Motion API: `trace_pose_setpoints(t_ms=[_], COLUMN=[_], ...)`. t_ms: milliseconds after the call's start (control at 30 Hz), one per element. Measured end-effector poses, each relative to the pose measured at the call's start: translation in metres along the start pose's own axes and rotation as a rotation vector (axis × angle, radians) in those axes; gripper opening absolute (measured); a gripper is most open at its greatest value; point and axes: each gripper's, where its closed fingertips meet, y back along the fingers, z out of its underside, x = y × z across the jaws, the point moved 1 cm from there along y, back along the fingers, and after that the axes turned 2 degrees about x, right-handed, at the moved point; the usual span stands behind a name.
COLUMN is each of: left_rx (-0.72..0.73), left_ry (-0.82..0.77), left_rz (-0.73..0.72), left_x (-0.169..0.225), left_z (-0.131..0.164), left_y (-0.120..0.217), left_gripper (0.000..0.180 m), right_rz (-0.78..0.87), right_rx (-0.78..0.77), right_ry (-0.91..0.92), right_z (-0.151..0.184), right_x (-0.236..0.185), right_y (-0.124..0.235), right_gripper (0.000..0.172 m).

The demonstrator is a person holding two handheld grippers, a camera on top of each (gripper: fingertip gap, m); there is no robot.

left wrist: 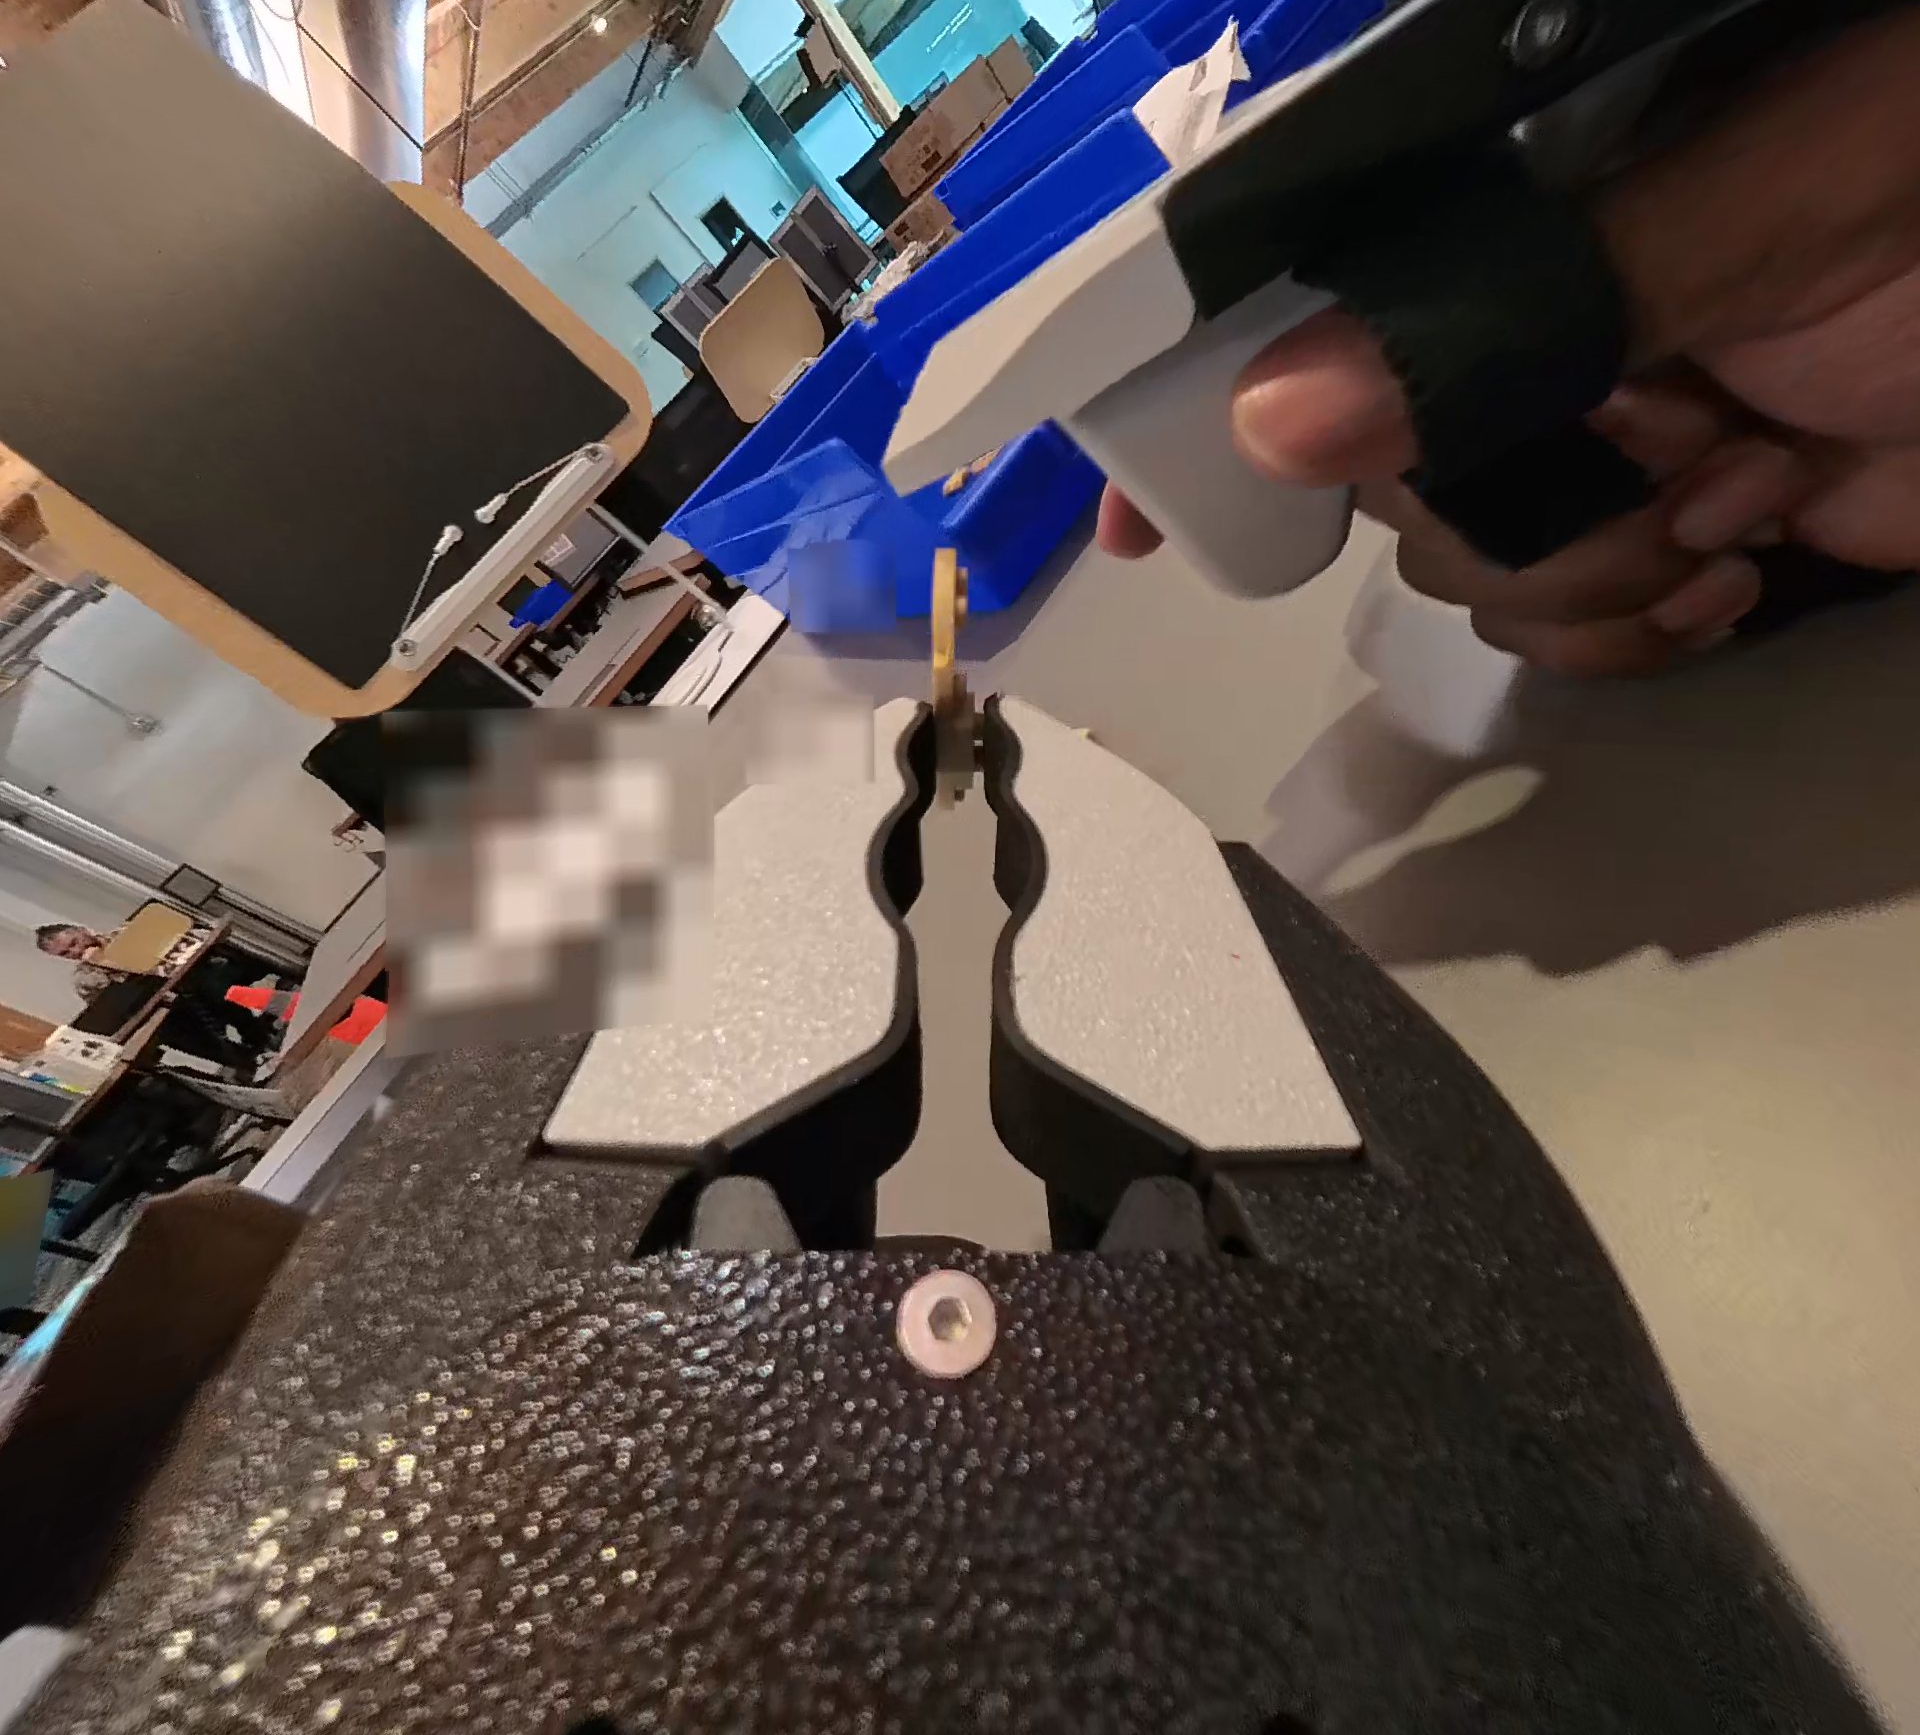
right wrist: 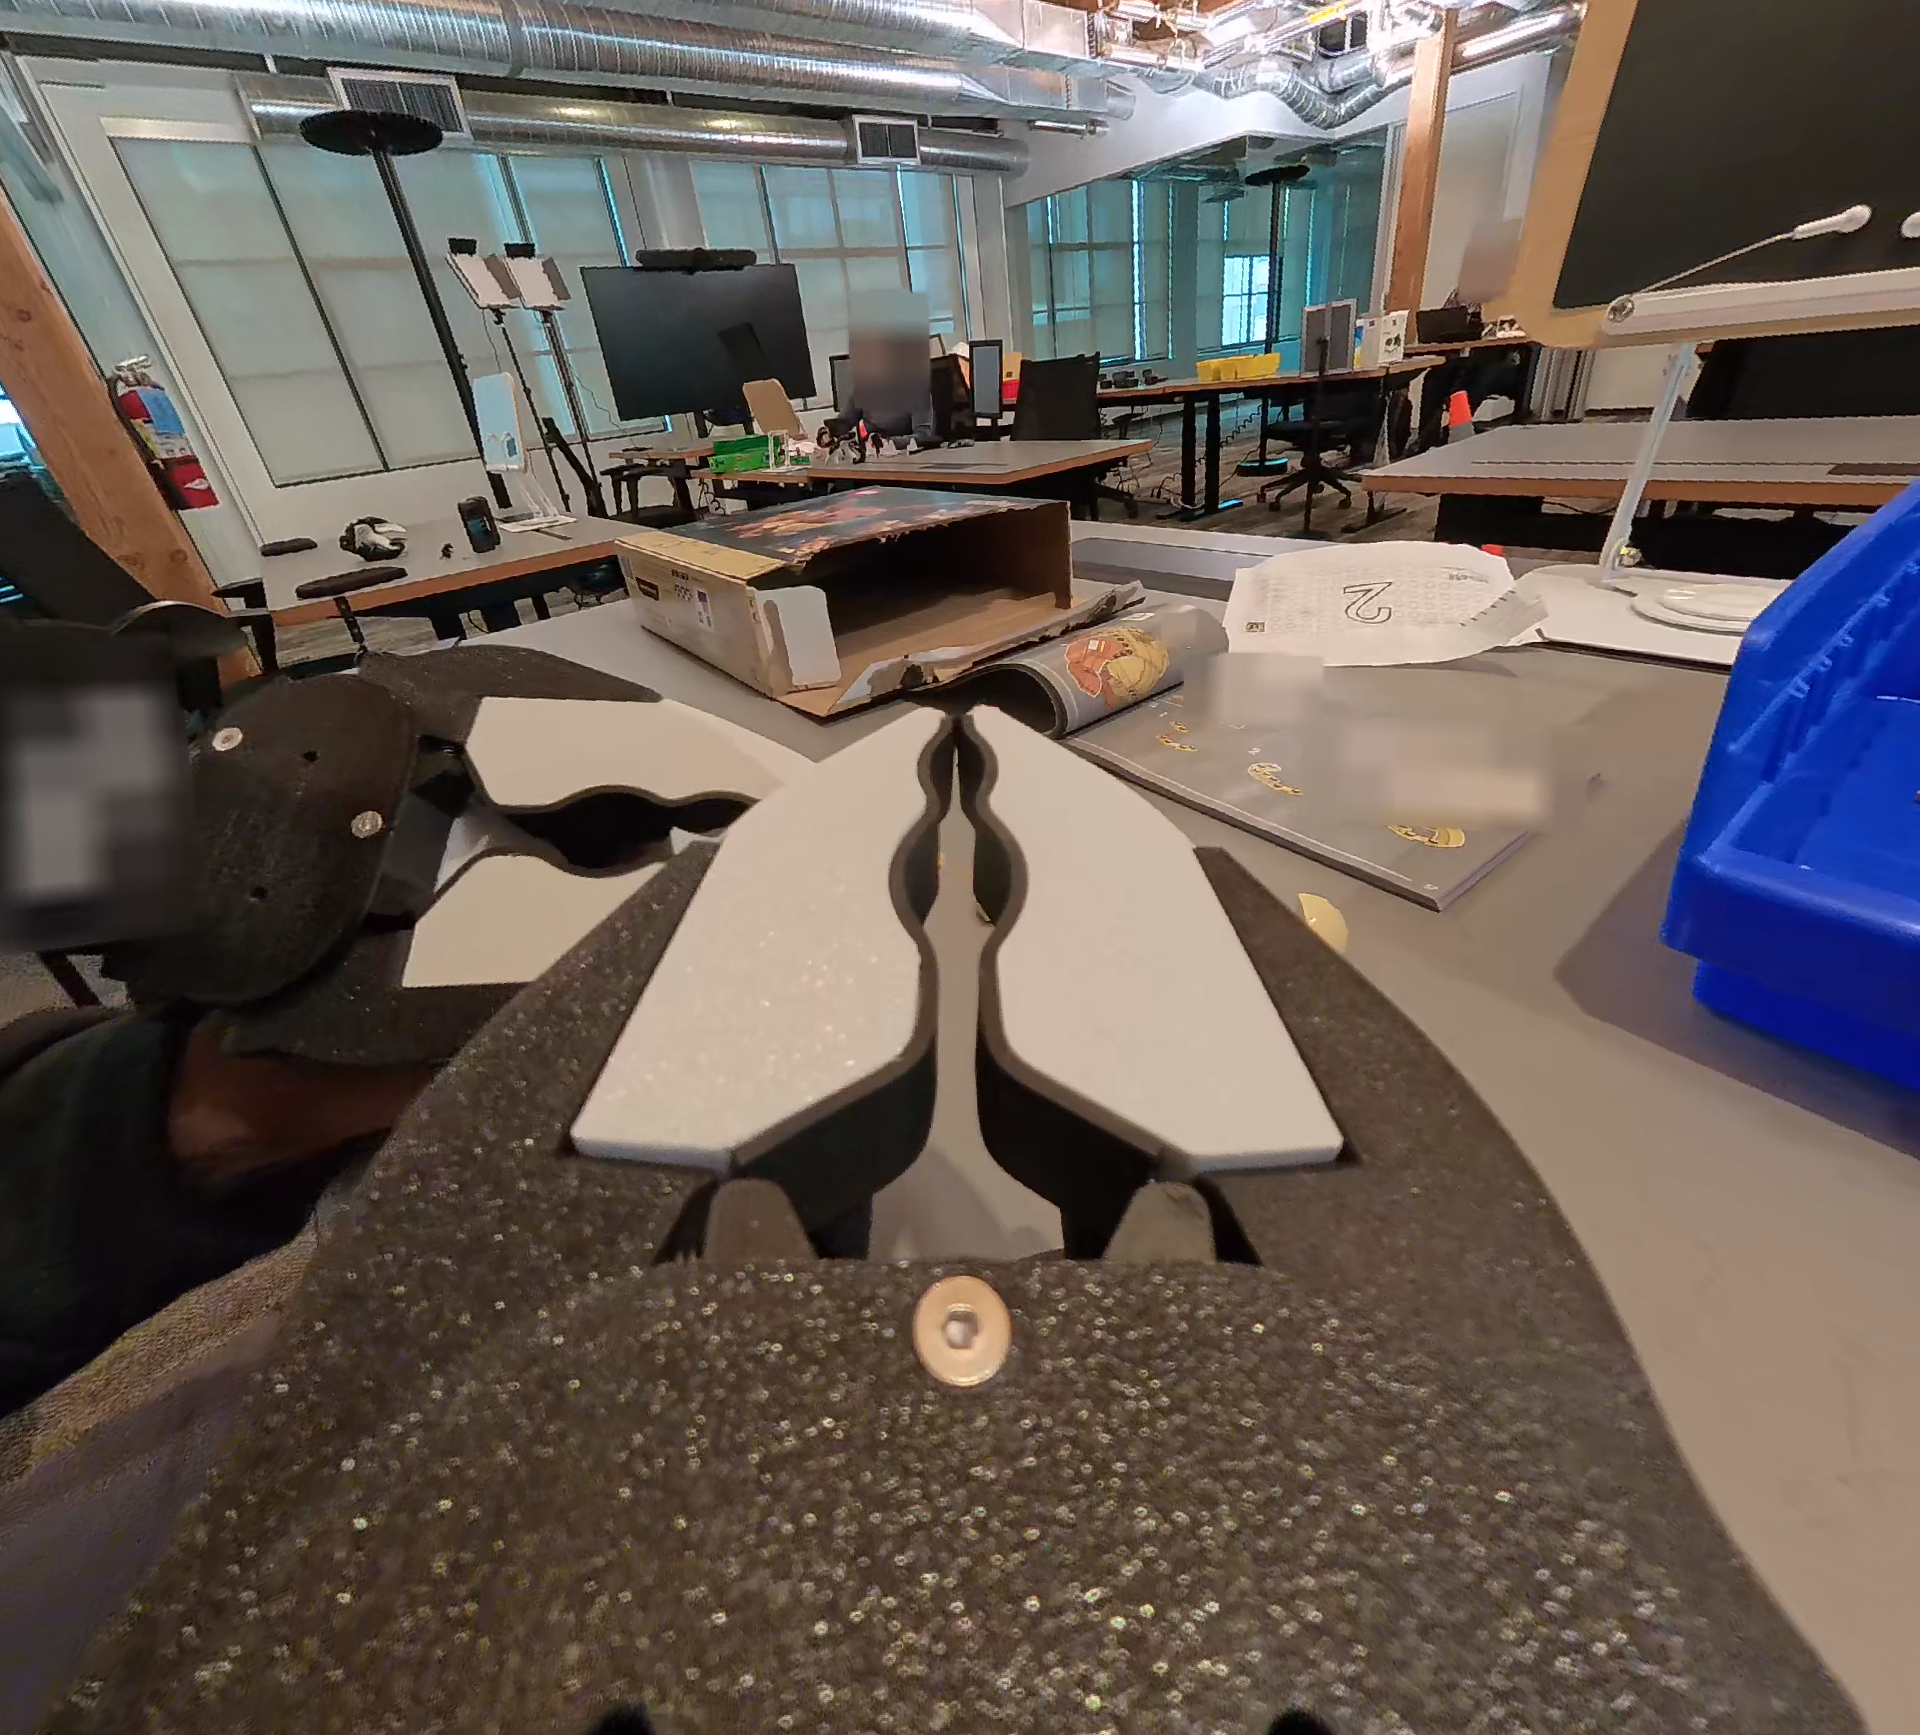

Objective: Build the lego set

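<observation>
Presently: left claw [left wrist: 953,729] clamped on a small tan piece [left wrist: 945,646], pads pressing both faces, piece standing up past the tips. Right claw [right wrist: 958,750] closed tip to tip, nothing between.

Step judged: piece held aloft for mating. No partner part gripped yet.

Left view alone shows the piece, with the right claw's finger just above it and a blue bin [left wrist: 1029,501] behind. Right view alone shows booklet [right wrist: 1299,792] and torn box [right wrist: 831,584] ahead.

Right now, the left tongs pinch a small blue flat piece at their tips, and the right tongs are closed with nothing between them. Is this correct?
Not quite: the piece in the left tongs is tan-gold, not blue, as the left wrist view shows. The right tongs are indeed closed on nothing.
</observation>
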Motion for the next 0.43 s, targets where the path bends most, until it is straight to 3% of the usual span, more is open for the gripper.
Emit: trace_pose_setpoints(t_ms=[167,333,433], left_rx=[-0.06,-0.193,-0.147], left_ry=[-0.077,-0.162,-0.156], left_rz=[-0.004,0.074,0.102], left_x=[-0.019,-0.028,-0.024], left_z=[0.028,0.074,0.069], left_y=[0.023,0.045,0.044], left_gripper=[0.008,0.008,0.008], right_rz=[0.021,0.044,0.046], right_rx=[-0.005,-0.042,-0.07], right_ry=[-0.034,-0.081,-0.11], right_z=[0.0,0.005,0.008], right_x=[0.006,0.013,0.015], right_y=[0.0,-0.003,-0.005], right_gripper=[0.0,0.0,0.003])
